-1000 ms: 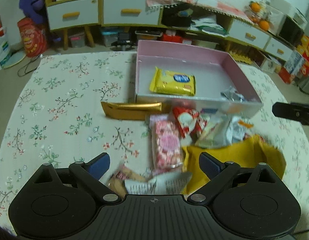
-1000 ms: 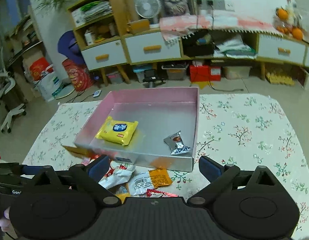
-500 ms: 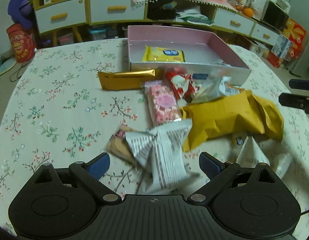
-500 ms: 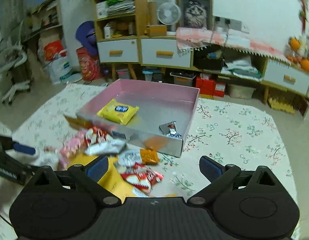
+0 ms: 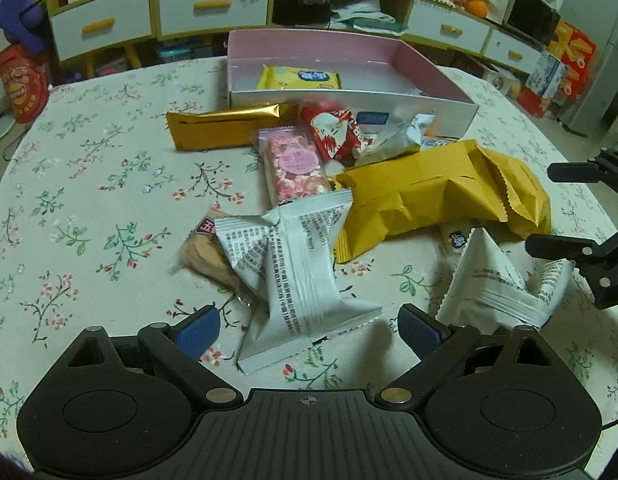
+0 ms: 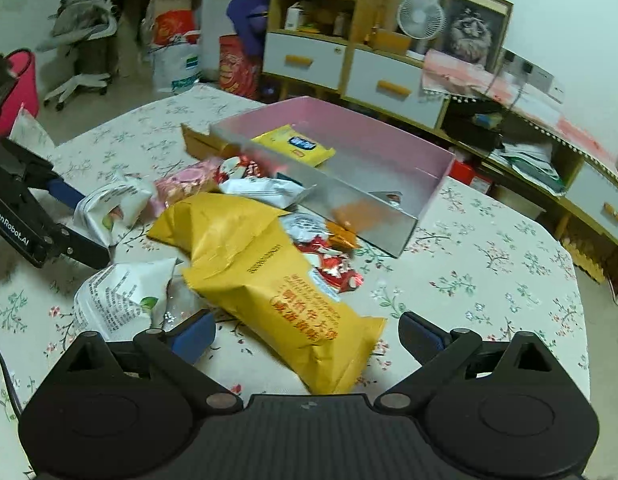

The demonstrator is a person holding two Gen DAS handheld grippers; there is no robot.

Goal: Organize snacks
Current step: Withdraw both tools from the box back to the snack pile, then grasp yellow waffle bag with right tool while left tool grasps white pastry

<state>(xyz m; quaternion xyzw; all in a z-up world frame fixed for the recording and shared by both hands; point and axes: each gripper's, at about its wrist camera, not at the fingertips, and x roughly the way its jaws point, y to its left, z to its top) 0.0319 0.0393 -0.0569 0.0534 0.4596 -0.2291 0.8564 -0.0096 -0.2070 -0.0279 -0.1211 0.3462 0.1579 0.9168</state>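
A pile of snack packets lies on the floral tablecloth in front of a pink box (image 5: pixel 309 36) (image 6: pixel 389 152), which holds a small yellow packet (image 5: pixel 299 78) (image 6: pixel 293 146). My left gripper (image 5: pixel 309 328) (image 6: pixel 75 222) is open, low over the table, with a white packet (image 5: pixel 301 272) (image 6: pixel 113 208) lying loose between its fingers. My right gripper (image 6: pixel 305 336) (image 5: pixel 565 208) is open too, straddling the near end of a large yellow bag (image 6: pixel 269 272) (image 5: pixel 437 192). A second white packet (image 5: pixel 497 284) (image 6: pixel 121 300) lies between the two grippers.
A gold bar packet (image 5: pixel 229 128), a pink packet (image 5: pixel 295 164) and red packets (image 5: pixel 333 132) (image 6: pixel 333 268) crowd the box's near wall. A silver wrapper (image 6: pixel 391 198) sits in the box corner. Cabinets with drawers (image 6: pixel 393 80) stand beyond the table.
Both grippers have drawn back from the box and come down toward the pile. The white packet now sits between my left fingers, and the yellow bag between my right fingers.
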